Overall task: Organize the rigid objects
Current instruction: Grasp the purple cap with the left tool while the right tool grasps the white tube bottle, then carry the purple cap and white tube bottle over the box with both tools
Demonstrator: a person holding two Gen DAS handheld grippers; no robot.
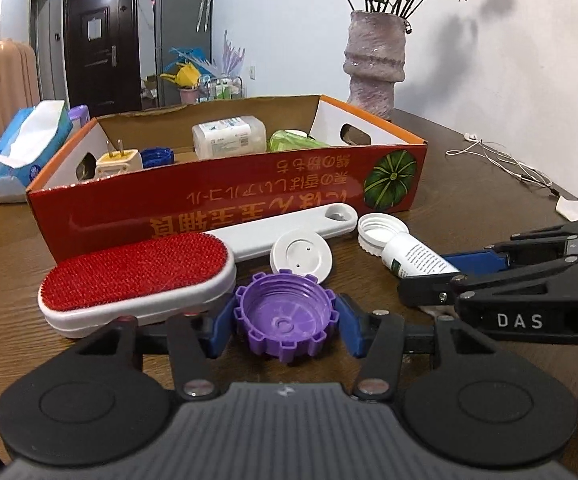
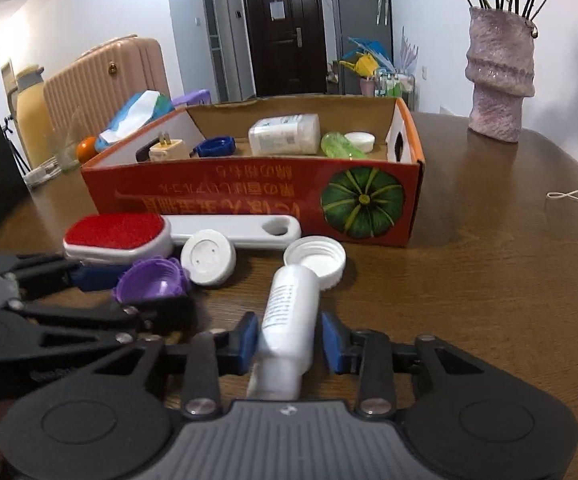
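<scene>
- Lint brush (image 1: pixel 137 280) lies on the worktop (image 1: pixel 469 184) touching the purple cap's left side; lifting the cap may drag or nudge it.
- Left gripper (image 1: pixel 285 324): blue fingers (image 1: pixel 221 326) press both sides of the purple cap (image 1: pixel 285 320), gripping its ribbed rim; a shallow hold could let it pop out.
- White disc (image 1: pixel 301 255) just behind may get bumped.
- Right gripper (image 2: pixel 289 338): fingers flank the white tube (image 2: pixel 289 312), a gap shows right — not yet clamped; the tube may roll.
- Box (image 1: pixel 229 196) stands behind.
</scene>
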